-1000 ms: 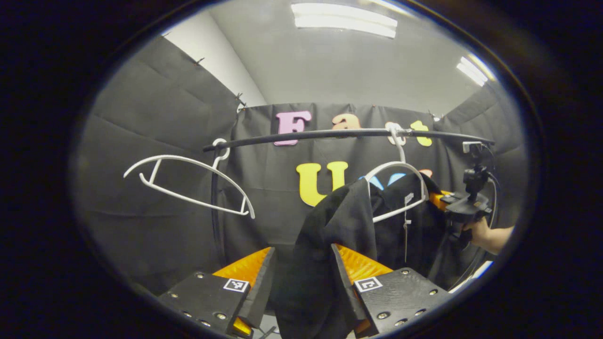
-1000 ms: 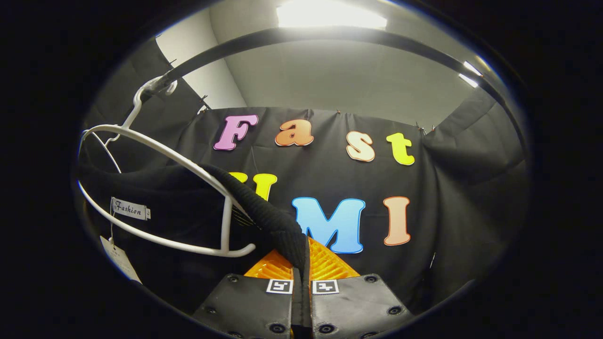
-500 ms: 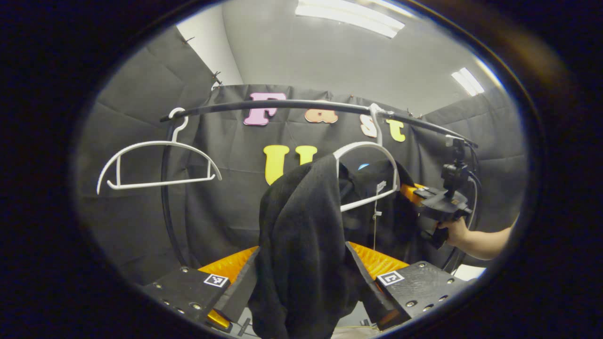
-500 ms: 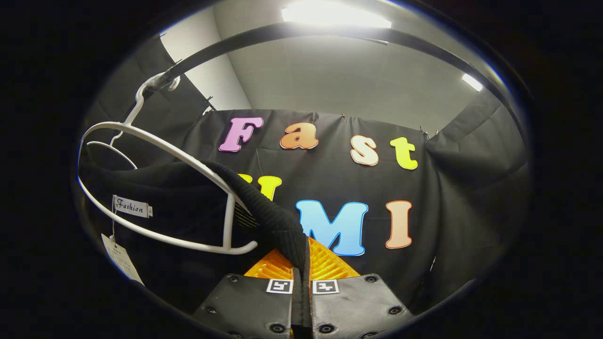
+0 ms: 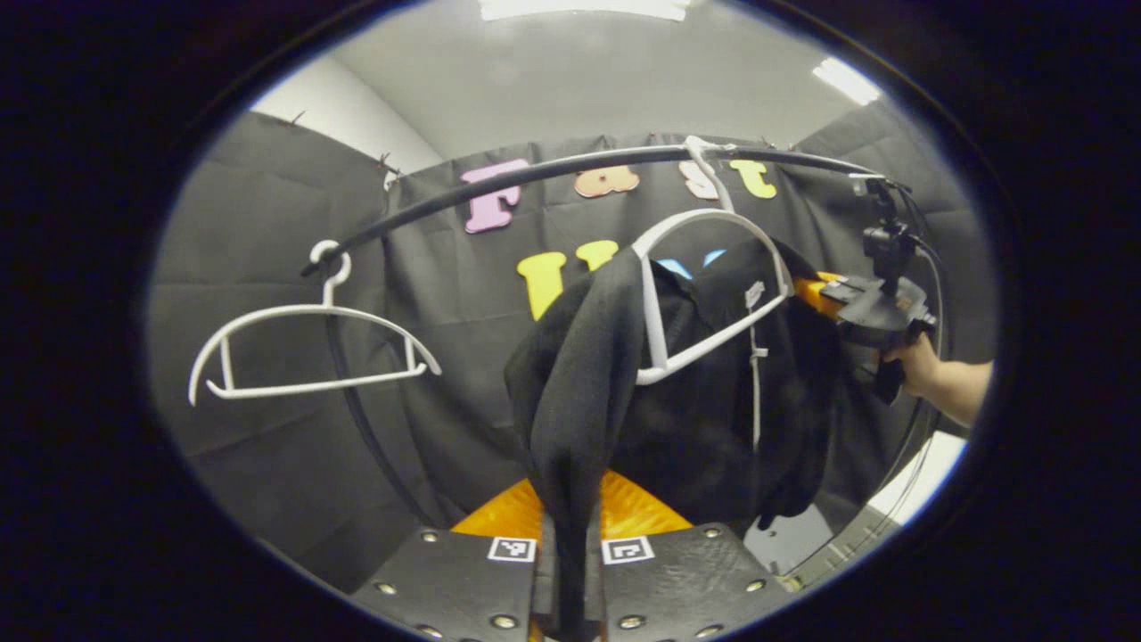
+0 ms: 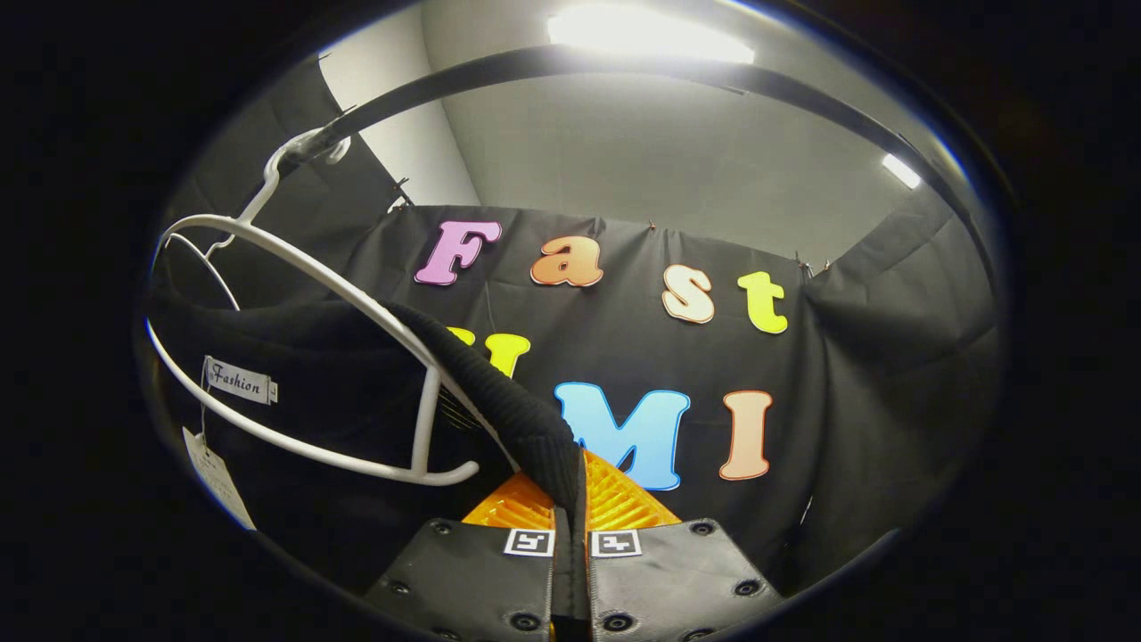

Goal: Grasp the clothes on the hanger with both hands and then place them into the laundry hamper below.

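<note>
Both grippers are clamped on the black garment (image 5: pixel 713 392): the left gripper (image 5: pixel 570 557) pinches one shoulder fold, the right gripper (image 6: pixel 570 526) the ribbed edge. The garment hangs on the white hanger (image 5: pixel 704 294) (a bare hanger (image 5: pixel 303 348) hangs further along the rail (image 5: pixel 553 174)). I'd draw both ends outward evenly and lift the cloth clear before lowering toward the hamper.

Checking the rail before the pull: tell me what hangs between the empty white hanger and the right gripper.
In the left gripper view, between the empty hanger and the right gripper hangs the black garment on its own white hanger.
</note>
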A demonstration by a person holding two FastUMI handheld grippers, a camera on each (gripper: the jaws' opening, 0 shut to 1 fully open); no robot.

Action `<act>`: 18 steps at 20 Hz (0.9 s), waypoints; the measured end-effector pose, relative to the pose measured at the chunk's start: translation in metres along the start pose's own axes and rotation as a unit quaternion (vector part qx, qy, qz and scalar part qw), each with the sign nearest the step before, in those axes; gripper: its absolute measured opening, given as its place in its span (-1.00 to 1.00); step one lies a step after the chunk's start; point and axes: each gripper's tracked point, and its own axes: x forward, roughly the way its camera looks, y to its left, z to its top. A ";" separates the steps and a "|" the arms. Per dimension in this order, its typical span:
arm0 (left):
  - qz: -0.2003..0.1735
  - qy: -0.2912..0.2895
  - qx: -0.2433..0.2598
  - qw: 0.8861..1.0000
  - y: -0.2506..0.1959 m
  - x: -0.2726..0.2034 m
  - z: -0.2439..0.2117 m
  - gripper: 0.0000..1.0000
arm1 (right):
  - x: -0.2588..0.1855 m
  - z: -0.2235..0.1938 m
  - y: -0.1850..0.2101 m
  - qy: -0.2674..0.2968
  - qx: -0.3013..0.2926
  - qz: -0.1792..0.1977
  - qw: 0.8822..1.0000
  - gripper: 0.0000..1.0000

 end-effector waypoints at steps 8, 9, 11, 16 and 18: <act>0.017 0.021 0.029 0.999 -0.006 -0.040 0.010 -0.80 | -0.001 0.001 0.012 0.005 -0.004 0.008 1.000 -0.99; 0.017 0.019 0.021 0.999 -0.007 -0.044 0.014 -0.80 | -0.002 0.001 0.013 0.005 -0.007 0.009 1.000 -0.99; 0.016 0.009 0.001 1.000 -0.007 -0.053 0.022 -0.77 | -0.003 0.000 0.014 0.005 -0.011 0.011 1.000 -0.99; 0.049 -0.050 -0.009 0.998 0.017 -0.076 0.057 -0.75 | -0.005 -0.003 0.014 0.011 -0.007 0.010 1.000 -0.99; 0.071 -0.092 -0.023 0.993 0.041 -0.091 0.085 -0.92 | -0.001 -0.001 0.013 0.005 0.001 0.005 1.000 -0.98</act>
